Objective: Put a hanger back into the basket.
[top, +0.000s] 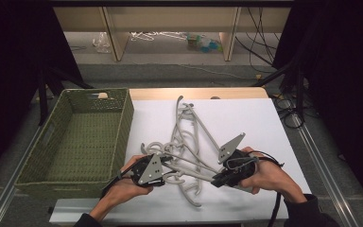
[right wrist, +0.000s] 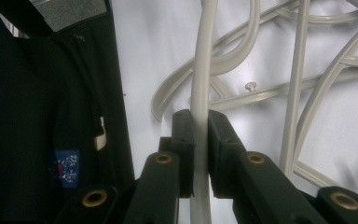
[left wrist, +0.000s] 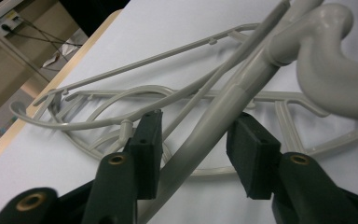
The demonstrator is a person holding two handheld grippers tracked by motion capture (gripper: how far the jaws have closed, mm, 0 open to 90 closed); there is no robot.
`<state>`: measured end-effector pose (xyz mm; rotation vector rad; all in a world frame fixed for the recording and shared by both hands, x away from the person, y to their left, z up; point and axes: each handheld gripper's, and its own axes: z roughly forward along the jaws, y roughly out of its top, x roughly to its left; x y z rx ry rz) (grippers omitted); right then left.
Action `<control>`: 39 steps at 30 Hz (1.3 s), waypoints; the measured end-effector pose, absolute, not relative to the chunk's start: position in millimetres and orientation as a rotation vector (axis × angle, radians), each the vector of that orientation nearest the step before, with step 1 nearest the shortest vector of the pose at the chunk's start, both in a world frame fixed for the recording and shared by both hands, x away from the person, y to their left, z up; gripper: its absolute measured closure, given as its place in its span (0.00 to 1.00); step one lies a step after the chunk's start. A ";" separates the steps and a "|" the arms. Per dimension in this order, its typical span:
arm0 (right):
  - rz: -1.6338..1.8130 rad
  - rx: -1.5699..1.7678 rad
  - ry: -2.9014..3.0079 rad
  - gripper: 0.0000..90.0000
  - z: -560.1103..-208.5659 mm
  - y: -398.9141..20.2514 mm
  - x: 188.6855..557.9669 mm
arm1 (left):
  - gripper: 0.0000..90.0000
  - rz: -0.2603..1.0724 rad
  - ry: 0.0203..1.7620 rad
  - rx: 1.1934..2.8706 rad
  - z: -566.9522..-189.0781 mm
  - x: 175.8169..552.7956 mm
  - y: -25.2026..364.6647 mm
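Right gripper [right wrist: 200, 135] clamping grey hanger [top: 189, 168], bar lying crosswise, hook [top: 152, 147] leftward

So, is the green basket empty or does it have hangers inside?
Empty. The high view shows the green basket's woven floor bare; the grey hangers all lie tangled on the white table beside it.

No legible text, brand or number is to be found — a small blue label [right wrist: 67, 169] with red and white marks is seen on dark fabric in the right gripper view, too blurred to be read.
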<state>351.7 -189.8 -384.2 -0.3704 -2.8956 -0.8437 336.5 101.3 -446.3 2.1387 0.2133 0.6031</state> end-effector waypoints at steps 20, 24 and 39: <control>-1.005 -0.458 -2.996 0.77 -368.7 -204.2 360.9 | 0.88 0.701 -0.080 2.231 -416.8 322.6 94.8; -1.100 -0.562 -3.008 0.67 -363.9 -207.3 364.3 | 0.88 0.662 0.029 2.230 -410.8 323.7 95.5; -1.485 -0.866 -2.933 0.41 -326.4 -217.7 357.2 | 0.88 0.374 0.557 2.028 -386.1 338.5 119.8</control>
